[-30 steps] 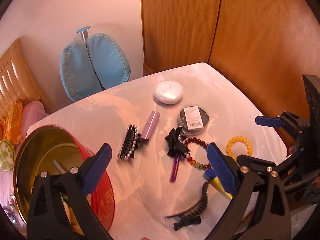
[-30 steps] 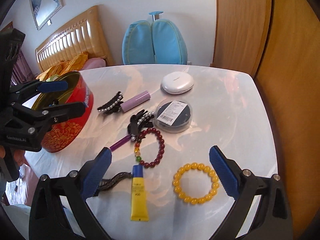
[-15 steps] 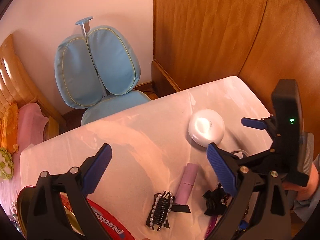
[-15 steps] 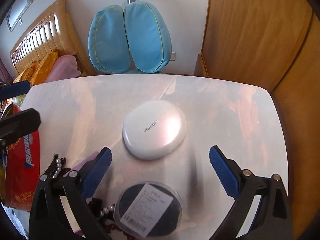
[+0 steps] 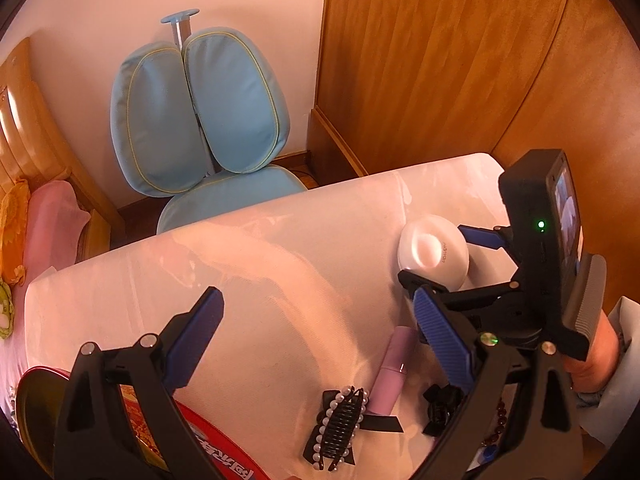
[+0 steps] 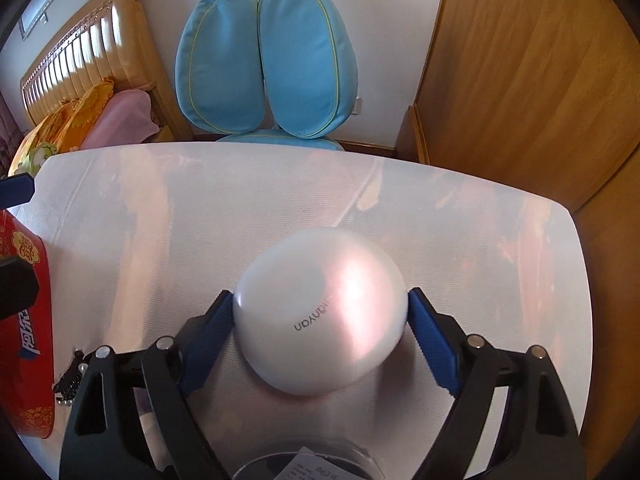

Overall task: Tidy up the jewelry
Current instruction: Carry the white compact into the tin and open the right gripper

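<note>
Between right gripper [image 6: 321, 310] pads: round glossy white case [image 6: 320, 320].

Left wrist view: we look steeply down and forward past the left gripper [image 5: 316, 344] from the table's [image 5: 280, 264] near left side, a little way above its top, facing the far wall.
Right wrist view: we sit lower and closer, looking down along the right gripper [image 6: 320, 310] at a white round case [image 6: 320, 316] that fills the middle of the picture.
Facing: both views point towards the blue chair [image 5: 200, 112] beyond the far edge.
Shared: both show the white case, the chair, the red tin [image 6: 24, 320] at left, and the wooden wardrobe [image 5: 440, 60] at right.
Cross-view: the left view shows the right gripper from its side.
</note>
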